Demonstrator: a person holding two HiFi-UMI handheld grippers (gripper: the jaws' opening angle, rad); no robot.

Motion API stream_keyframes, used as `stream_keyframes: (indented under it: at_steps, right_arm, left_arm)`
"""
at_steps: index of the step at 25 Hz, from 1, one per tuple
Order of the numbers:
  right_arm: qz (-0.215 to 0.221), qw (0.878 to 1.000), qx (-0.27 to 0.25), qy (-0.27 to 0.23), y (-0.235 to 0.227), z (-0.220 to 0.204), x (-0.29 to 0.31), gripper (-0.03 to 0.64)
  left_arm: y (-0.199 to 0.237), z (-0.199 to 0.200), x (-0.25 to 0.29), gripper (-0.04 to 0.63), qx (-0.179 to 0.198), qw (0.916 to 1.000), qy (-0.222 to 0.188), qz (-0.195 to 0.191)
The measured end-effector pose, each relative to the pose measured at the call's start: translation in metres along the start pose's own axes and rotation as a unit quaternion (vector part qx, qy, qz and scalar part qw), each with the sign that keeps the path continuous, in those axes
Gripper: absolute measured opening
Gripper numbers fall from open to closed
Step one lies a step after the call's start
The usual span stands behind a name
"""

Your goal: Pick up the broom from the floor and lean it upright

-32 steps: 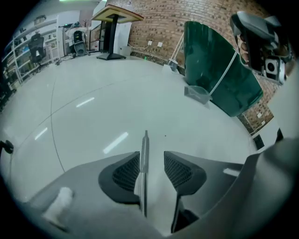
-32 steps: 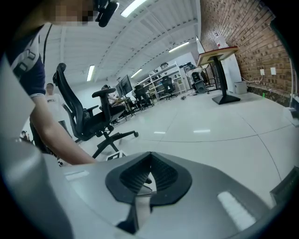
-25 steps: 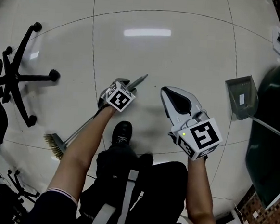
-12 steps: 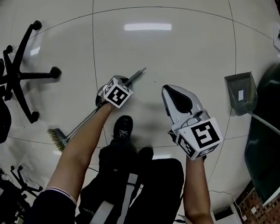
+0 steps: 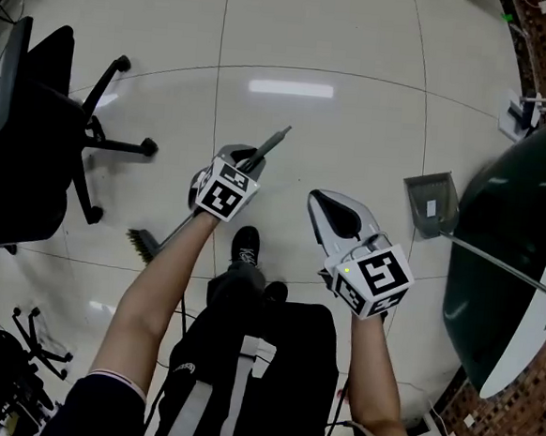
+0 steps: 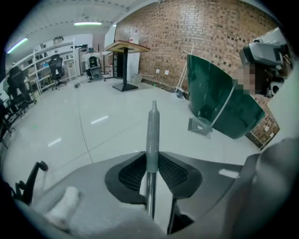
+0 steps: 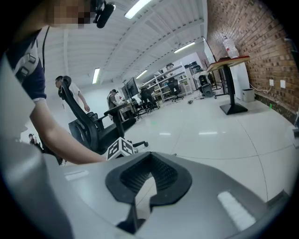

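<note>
The left gripper [image 6: 150, 169], whose jaws had just been closing, clenched the slim grey metal-handled broom [image 6: 153, 126] near its tip to lever it upright, bristles apparently near the glossy pale tiled floor [image 5: 315, 46], while the right gripper [image 7: 148, 178] hung closed and empty.

Floor [image 5: 315, 37]: pale glossy tiles, thin dark joints.
Dustpan [image 5: 431, 204]: grey, lying flat.
Green panel [image 5: 509, 203]: tilted, just right of the dustpan.
Shoe [image 5: 244, 248]: left of the dustpan.
Office chair [image 5: 35, 137]: far left of the dustpan.
Broom [image 5: 143, 244]: brush end left of the dustpan, floor contact unclear.
</note>
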State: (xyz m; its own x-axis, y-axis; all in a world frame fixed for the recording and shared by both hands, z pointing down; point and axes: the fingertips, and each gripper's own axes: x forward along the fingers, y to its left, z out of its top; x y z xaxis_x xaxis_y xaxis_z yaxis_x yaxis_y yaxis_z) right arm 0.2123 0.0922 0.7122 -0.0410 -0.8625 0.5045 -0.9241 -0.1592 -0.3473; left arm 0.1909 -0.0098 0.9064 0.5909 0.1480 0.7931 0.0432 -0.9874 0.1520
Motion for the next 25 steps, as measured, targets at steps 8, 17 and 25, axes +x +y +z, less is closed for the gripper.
stream_keyframes:
  at_steps: [8, 17, 25]
  right_arm:
    - [0.025, 0.998, -0.064, -0.009, 0.044, 0.114, -0.015, 0.002]
    - [0.061, 0.992, -0.113, -0.001, 0.106, 0.223, -0.007, 0.000]
    - [0.165, 0.971, -0.170, 0.024, 0.162, 0.284, 0.027, 0.002]
  left_arm:
    - [0.022, 0.065, -0.118, 0.091, -0.014, 0.9968, -0.061, 0.049]
    - [0.090, 0.058, -0.265, 0.091, -0.109, 0.9777, -0.089, 0.156]
    - [0.130, 0.041, -0.355, 0.091, -0.196, 0.9443, -0.090, 0.249]
